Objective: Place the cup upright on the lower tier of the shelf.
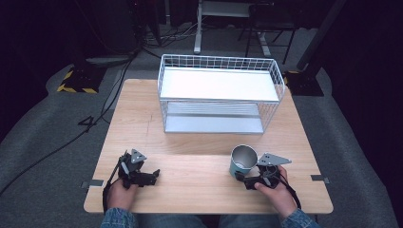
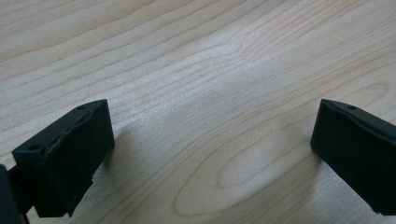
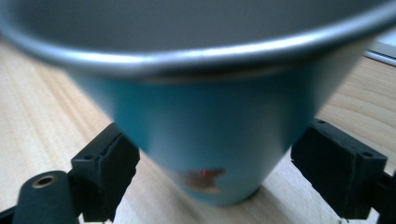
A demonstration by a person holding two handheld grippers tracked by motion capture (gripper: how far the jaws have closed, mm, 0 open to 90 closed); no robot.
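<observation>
Straddling the teal metal cup with silver rim [image 3: 205, 135], right gripper [image 1: 249, 179] has jaws wide either side of the cup's lower body, gaps visible both sides, no grip. Cup stands upright on the light wooden table [image 1: 199, 180], near front edge, right of centre (white wire two-tier rack [image 1: 219, 92] well behind it). Left gripper [image 2: 212, 149] is wide open, holding nothing, low over bare wood at front left.

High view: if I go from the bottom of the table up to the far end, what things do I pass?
The right gripper with open fingers, then the blue cup, then the white wire rack at the far end.
</observation>
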